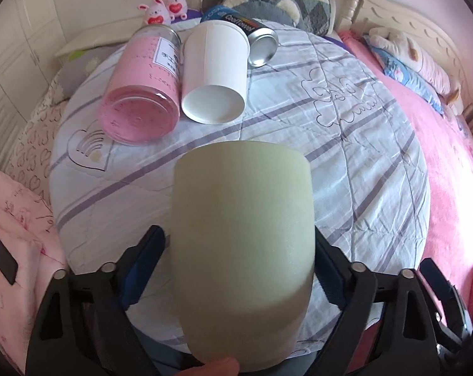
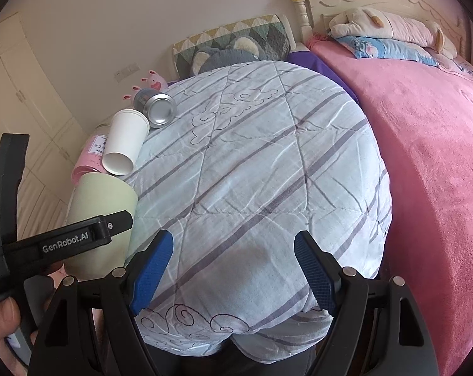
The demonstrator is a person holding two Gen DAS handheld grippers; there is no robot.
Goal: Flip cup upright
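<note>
A pale green cup fills the middle of the left wrist view, its closed base pointing away from me. My left gripper is shut on it, one blue pad on each side. The same cup shows at the left of the right wrist view, held over the striped quilt, with the left gripper's black body across it. My right gripper is open and empty above the quilt's near part.
A white paper cup, a pink jar and a metal can lie on their sides at the quilt's far left. Pink bedding, pillows and plush toys lie to the right. A wardrobe stands left.
</note>
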